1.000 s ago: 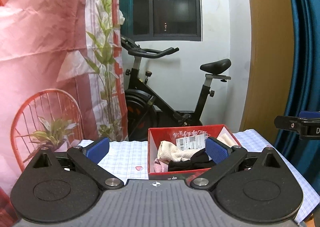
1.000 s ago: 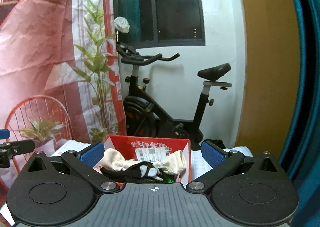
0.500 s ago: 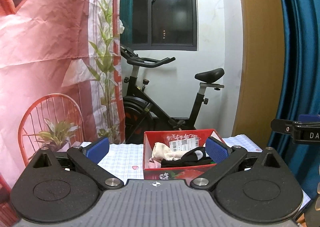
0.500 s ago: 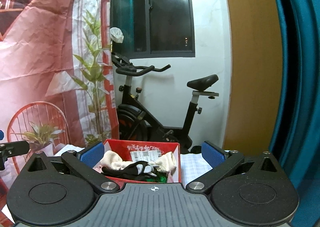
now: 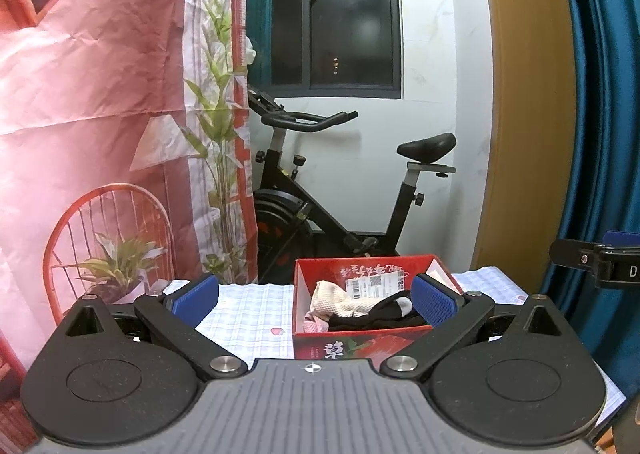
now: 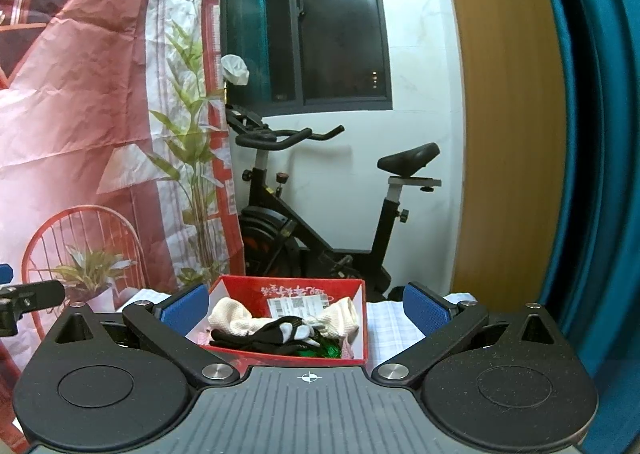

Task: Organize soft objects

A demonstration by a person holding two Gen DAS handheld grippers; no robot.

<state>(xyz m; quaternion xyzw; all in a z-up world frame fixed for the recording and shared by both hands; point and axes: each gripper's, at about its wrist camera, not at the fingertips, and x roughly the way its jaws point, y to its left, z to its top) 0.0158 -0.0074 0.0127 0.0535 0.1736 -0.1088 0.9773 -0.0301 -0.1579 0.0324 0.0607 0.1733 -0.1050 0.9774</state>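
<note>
Left gripper and right gripper, jaws spread wide and empty, above a checked tablecloth; cream, black and pink soft items piled inside red box.

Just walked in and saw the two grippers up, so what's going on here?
A person holds the left gripper and right gripper open and empty, back from a red box on the checked tablecloth. Cream socks, a black sock and other soft items sit jumbled in the box. Nothing is being gripped.
</note>
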